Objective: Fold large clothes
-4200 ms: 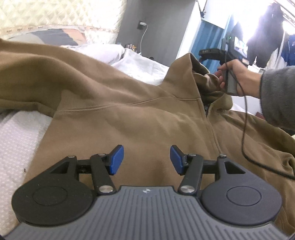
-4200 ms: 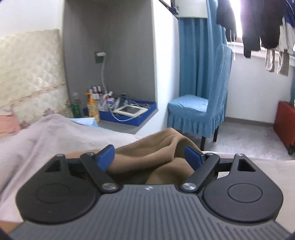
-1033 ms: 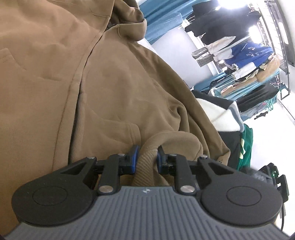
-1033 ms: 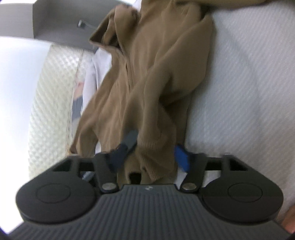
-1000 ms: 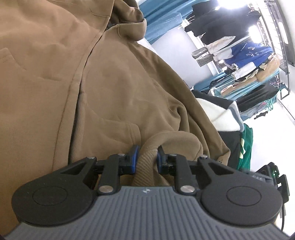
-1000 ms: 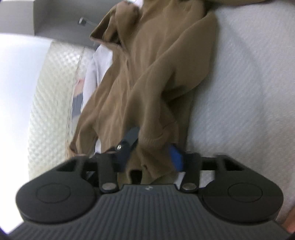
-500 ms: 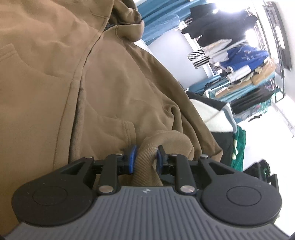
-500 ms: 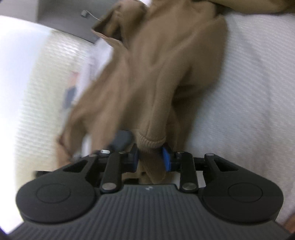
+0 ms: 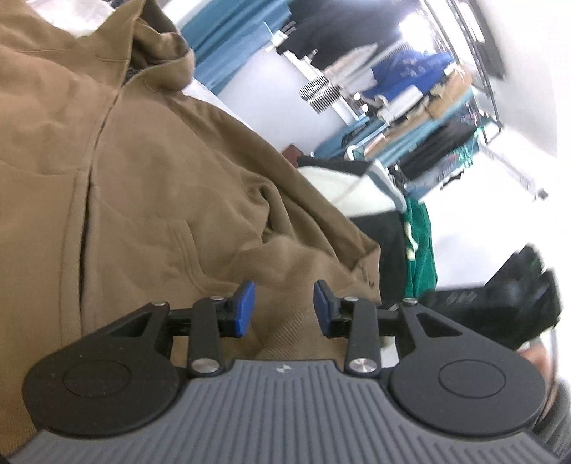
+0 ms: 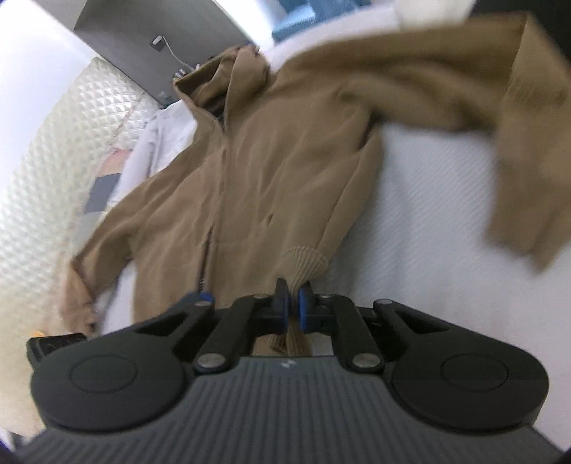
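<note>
A large brown zip hoodie [image 10: 264, 171] lies spread on a white bed [image 10: 428, 200], hood toward the headboard. My right gripper [image 10: 292, 303] is shut on the hoodie's ribbed hem [image 10: 303, 258] at its bottom right corner. One sleeve [image 10: 464, 85] stretches across the bed to the right. In the left wrist view the hoodie [image 9: 150, 185] fills the left side. My left gripper [image 9: 283, 307] is open just above the ribbed hem fabric [image 9: 285, 335], which lies loose between the blue pads [image 9: 244, 308].
A quilted cream headboard [image 10: 53, 160] and grey wall niche [image 10: 150, 32] lie beyond the hood. A pile of black, white and green clothes [image 9: 399, 228] sits at the bed's edge, with racks of clothes [image 9: 410, 89] behind. The other hand-held gripper [image 9: 517, 296] shows at right.
My left gripper has opened and let go of the ribbed hem. My right gripper has closed on the hem corner and pulled it toward me, so the hoodie lies flatter.
</note>
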A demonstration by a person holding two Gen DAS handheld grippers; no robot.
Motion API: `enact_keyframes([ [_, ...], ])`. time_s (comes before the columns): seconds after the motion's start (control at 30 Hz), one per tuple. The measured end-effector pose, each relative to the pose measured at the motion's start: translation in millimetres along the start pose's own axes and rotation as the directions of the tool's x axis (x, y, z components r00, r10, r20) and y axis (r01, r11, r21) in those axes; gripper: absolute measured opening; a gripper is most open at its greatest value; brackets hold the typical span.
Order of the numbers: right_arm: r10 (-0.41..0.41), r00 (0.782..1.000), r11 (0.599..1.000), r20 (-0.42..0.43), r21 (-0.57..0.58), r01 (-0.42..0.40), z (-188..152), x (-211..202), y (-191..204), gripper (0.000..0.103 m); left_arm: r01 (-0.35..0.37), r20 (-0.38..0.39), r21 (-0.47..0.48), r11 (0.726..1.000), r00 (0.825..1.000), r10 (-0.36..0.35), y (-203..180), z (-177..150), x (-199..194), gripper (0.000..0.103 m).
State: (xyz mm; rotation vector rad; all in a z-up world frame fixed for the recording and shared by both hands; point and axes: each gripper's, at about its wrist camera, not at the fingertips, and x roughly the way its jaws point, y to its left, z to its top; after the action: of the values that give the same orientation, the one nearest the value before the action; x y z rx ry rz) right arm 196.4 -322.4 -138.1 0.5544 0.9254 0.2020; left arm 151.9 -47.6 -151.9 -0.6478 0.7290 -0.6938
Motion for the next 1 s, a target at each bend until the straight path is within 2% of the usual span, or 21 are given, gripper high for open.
enact_keyframes([
  [0.13,-0.155,0.986,0.986,-0.065,-0.075,0.15,-2,-8,-4,0.008,-0.031,-0.081,0.018,0.999,0.996,0.033,-4,-18,18,0.041],
  [0.27,-0.277,0.952,0.954,-0.131,-0.157,0.256,-12,6,-10,0.008,-0.135,-0.187,0.032,0.99,0.973,0.139,1,-37,41,0.041],
  [0.33,-0.298,0.943,0.947,-0.145,-0.166,0.274,-14,10,-9,0.009,-0.172,-0.201,0.043,0.984,0.963,0.177,5,-43,46,0.041],
  [0.47,-0.28,0.952,0.953,-0.123,-0.154,0.26,-17,7,-1,0.011,-0.165,-0.175,0.003,0.986,0.971,0.163,9,-39,35,0.041],
  [0.57,-0.275,0.956,0.953,-0.103,-0.164,0.256,-21,4,9,0.013,-0.19,-0.144,-0.013,0.982,0.972,0.187,9,-32,16,0.041],
  [0.6,-0.266,0.959,0.953,-0.094,-0.172,0.248,-22,2,13,0.02,-0.203,-0.137,-0.018,0.979,0.971,0.199,8,-30,8,0.041],
  [0.63,-0.259,0.962,0.953,-0.083,-0.185,0.24,-23,0,19,0.034,-0.214,-0.129,-0.022,0.977,0.969,0.21,7,-27,0,0.042],
  [0.67,-0.246,0.967,0.953,-0.069,-0.201,0.228,-24,-3,25,0.041,-0.225,-0.118,-0.024,0.974,0.968,0.221,7,-25,-10,0.043],
  [0.7,-0.228,0.972,0.953,-0.052,-0.219,0.211,-25,-8,32,0.052,-0.246,-0.105,-0.015,0.969,0.964,0.244,6,-23,-20,0.045],
  [0.73,-0.214,0.976,0.951,-0.039,-0.235,0.199,-26,-10,38,0.056,-0.284,-0.083,0.012,0.959,0.955,0.284,2,-22,-30,0.045],
  [0.8,-0.189,0.982,0.945,-0.017,-0.276,0.177,-26,-12,53,0.056,-0.356,-0.045,0.066,0.932,0.932,0.359,-3,-22,-46,0.046],
  [0.9,-0.14,0.99,0.939,-0.002,-0.318,0.132,-24,-7,72,0.056,-0.385,-0.041,0.074,0.92,0.921,0.388,-3,-21,-65,0.046],
  [1.0,-0.057,0.998,0.93,0.0,-0.363,0.053,-28,6,95,0.056,-0.439,-0.03,0.05,0.897,0.897,0.441,1,-16,-93,0.046],
])
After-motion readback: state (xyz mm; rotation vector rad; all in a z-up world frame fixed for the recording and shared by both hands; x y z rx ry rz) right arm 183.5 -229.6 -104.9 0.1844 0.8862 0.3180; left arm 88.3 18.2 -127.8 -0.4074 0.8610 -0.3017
